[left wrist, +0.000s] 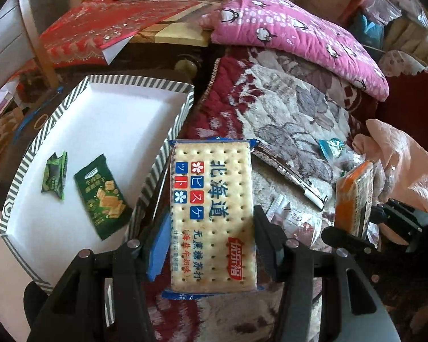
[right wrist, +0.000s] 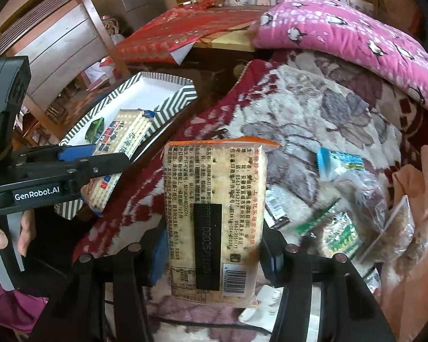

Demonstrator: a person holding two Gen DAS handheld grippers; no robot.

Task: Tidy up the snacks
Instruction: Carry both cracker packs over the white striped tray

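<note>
Tray of white card with a grey-striped rim (left wrist: pixel 168 154), just left of the left tongs (left wrist: pixel 211 236) pinching the blue-edged cracker packet (left wrist: pixel 212 213) lengthwise; the right tongs (right wrist: pixel 214 252), farther off, pinch the orange-edged cracker packet (right wrist: pixel 214 219).

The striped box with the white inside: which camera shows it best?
The left wrist view. There the striped box shows nearly all of its white floor, with two green packets inside. The right wrist view shows only its far corner, partly hidden by the left gripper and its cracker pack.
</note>
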